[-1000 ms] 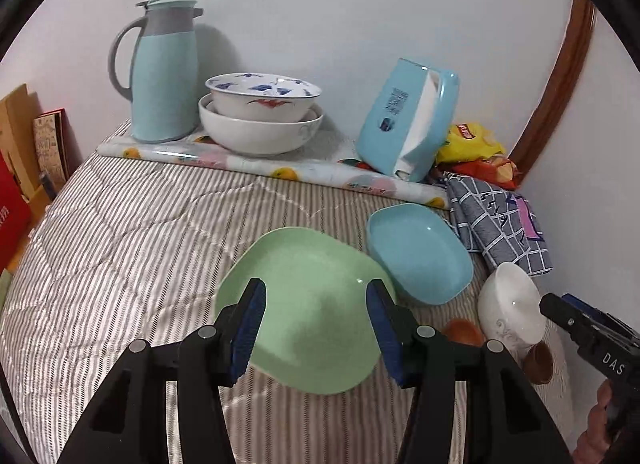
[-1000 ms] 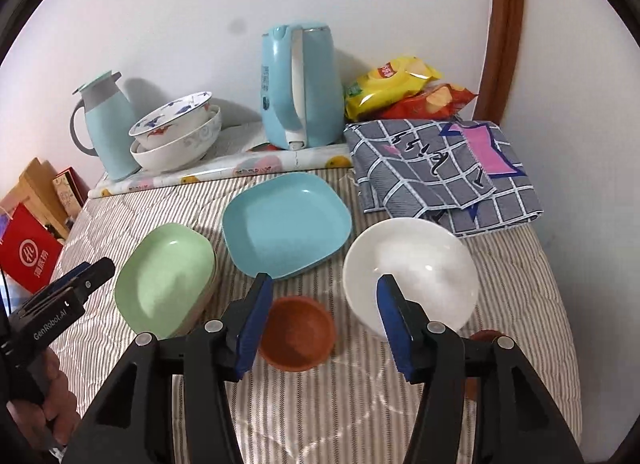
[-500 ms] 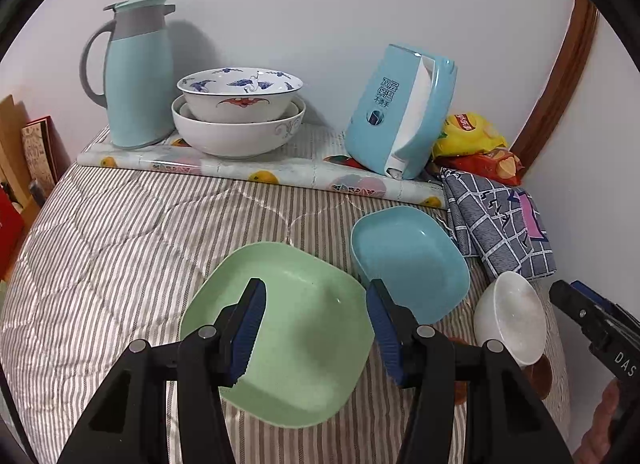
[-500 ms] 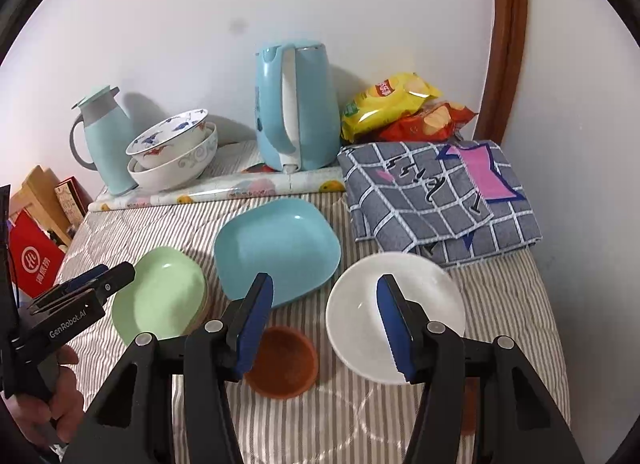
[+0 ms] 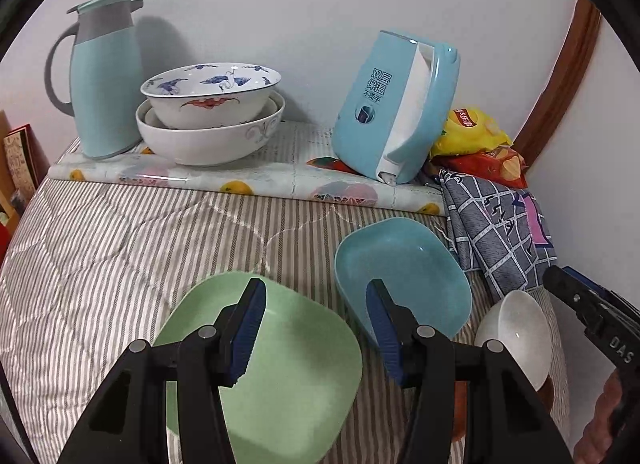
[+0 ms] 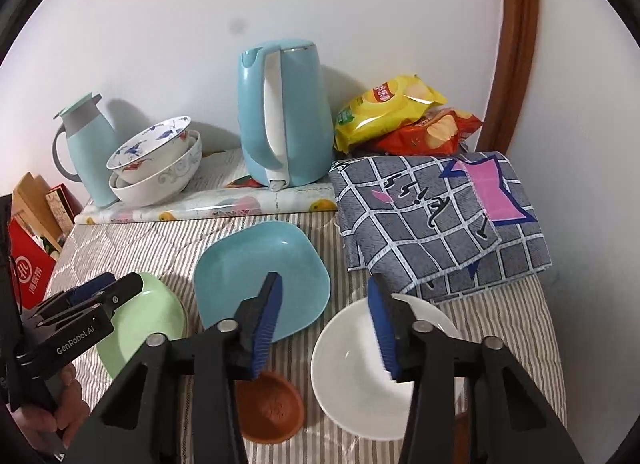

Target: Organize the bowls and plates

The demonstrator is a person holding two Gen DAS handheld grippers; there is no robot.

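A green plate (image 5: pixel 288 368) lies on the striped cloth, under my open, empty left gripper (image 5: pixel 316 304). A blue plate (image 5: pixel 404 268) lies to its right, a white bowl (image 5: pixel 516 336) further right. In the right wrist view my open, empty right gripper (image 6: pixel 324 300) hovers between the blue plate (image 6: pixel 260 268) and the white bowl (image 6: pixel 352 360), with a small brown dish (image 6: pixel 272 408) below it and the green plate (image 6: pixel 144 320) at left. Two stacked patterned bowls (image 5: pixel 212 120) stand at the back.
A pale blue thermos jug (image 5: pixel 104 80), a blue kettle (image 5: pixel 396 112) and snack bags (image 5: pixel 476 132) stand along the back wall on a fruit-print mat (image 5: pixel 248 180). A folded checked cloth (image 6: pixel 440 216) lies at right. Boxes (image 6: pixel 28 264) stand off the left edge.
Both grippers have pulled back and up from the dishes, so the dishes sit lower in view. Nothing was grasped or moved.
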